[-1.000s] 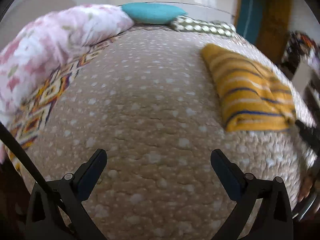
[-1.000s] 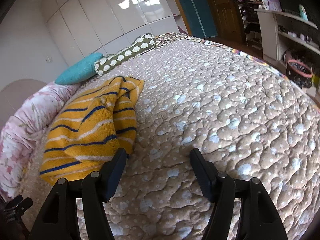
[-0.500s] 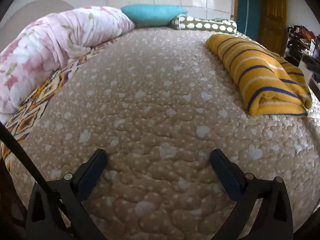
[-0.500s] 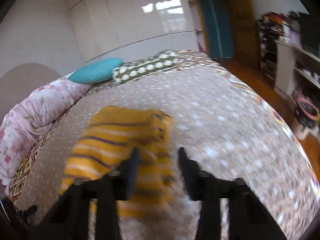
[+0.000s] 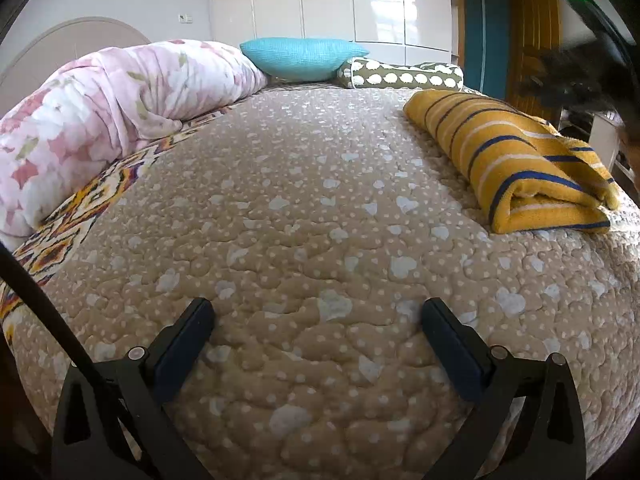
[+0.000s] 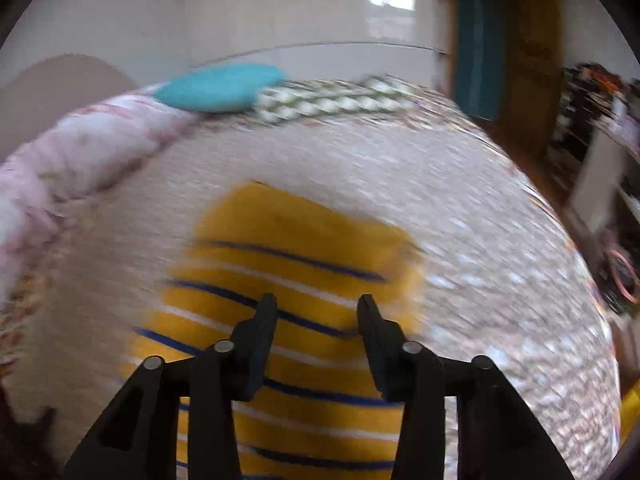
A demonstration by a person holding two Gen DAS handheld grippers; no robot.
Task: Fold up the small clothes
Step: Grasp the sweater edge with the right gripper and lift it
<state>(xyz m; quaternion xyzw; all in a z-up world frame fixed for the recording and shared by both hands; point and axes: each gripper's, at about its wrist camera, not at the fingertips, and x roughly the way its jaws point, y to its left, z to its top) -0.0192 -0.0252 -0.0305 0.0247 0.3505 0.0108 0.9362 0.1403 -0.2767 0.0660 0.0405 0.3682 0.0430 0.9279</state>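
Note:
A folded yellow garment with blue and white stripes (image 5: 516, 164) lies on the tan quilted bed (image 5: 312, 208), at the right in the left wrist view. My left gripper (image 5: 316, 320) is open and empty, low over bare quilt, well left of the garment. In the right wrist view, which is blurred, my right gripper (image 6: 316, 312) hovers above the garment (image 6: 296, 276), its jaws partly open with nothing between them.
A rolled pink floral duvet (image 5: 100, 112) lies along the left edge. A teal pillow (image 5: 304, 58) and a green dotted bolster (image 5: 400, 76) sit at the head. Shelves (image 6: 600, 128) and a door (image 6: 528, 60) stand right of the bed.
My right gripper has swung left over the striped garment and its jaws have narrowed. My left gripper has dropped and levelled, so the garment now sits farther right and higher.

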